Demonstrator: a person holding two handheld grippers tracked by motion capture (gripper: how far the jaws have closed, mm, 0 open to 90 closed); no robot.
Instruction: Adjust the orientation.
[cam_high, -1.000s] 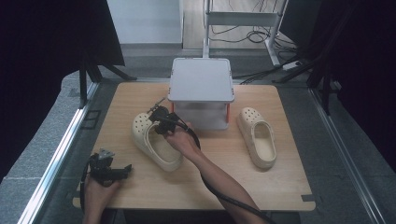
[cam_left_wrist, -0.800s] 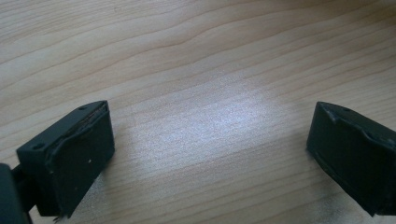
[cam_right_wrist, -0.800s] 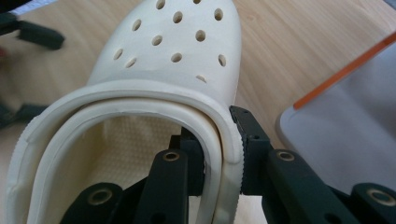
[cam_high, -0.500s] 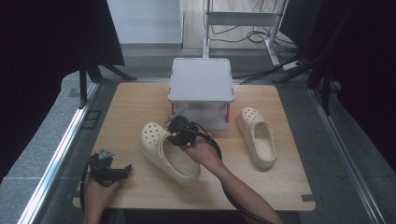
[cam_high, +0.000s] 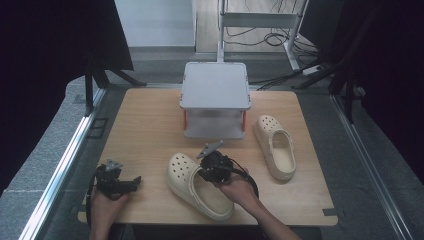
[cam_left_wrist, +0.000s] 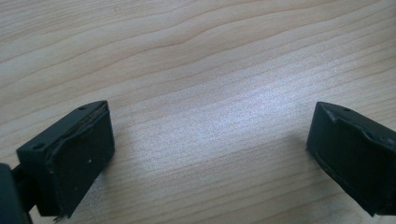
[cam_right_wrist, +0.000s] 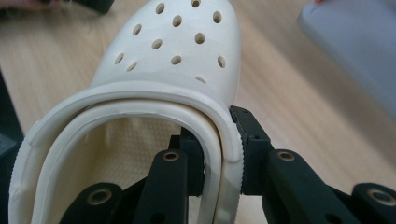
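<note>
Resting near the table's (cam_high: 150, 125) front-left corner, the left tool (cam_high: 131, 183) sits released, its jaws wide over bare wood. At centre front, the right tool (cam_high: 204, 171) is clenched on the side wall of a clog (cam_high: 186, 176), which has slid from left of the box (cam_high: 215, 86) toward the middle over the last second. That likely means it is being carried across to pair with the second clog (cam_high: 276, 145) lying near the right edge.

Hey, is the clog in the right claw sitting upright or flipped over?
Upright. The held clog shows its open foot hole and holed toe facing up, while the right claw pinches its side wall.
</note>
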